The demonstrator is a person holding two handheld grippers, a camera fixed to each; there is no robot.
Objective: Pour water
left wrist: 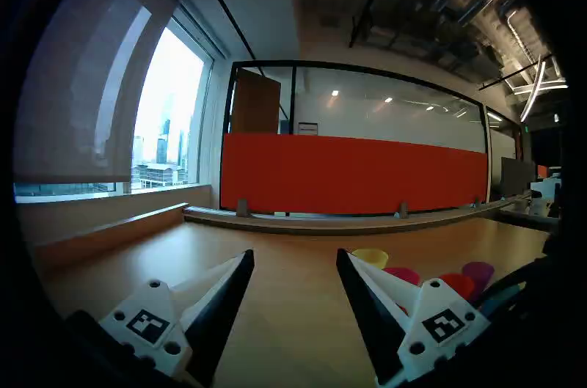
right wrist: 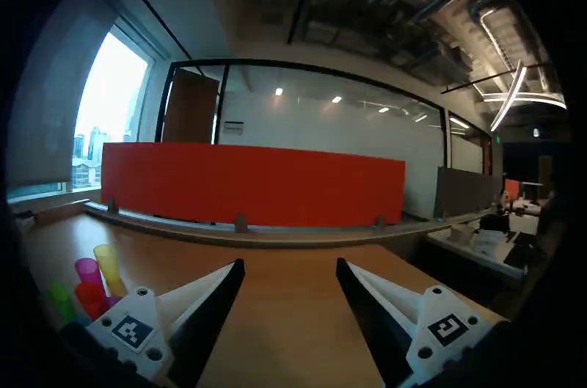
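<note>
The left claw stands wide open over the bench, nothing between its fingers. The right claw is spread just as wide and also holds nothing. Both are white plastic with black tapered fingers, and each finger base carries a square black-and-white marker.

The bench is smooth, warm-toned wood with a faint sheen, and the stretch straight ahead of each claw lies open up to the back edge. That edge meets a low rail under a flat, matte orange partition with glass above it. In the left gripper view a wooden ledge under the window bounds the bench's left side. In the right gripper view the bench's right edge drops off near another desk.

The cups are translucent plastic tumblers standing close together. In the left gripper view they sit just beyond the right-hand finger, partly hidden by it: yellow, magenta, red and purple. In the right gripper view the cups stand at the left, beside that claw's left finger.
</note>
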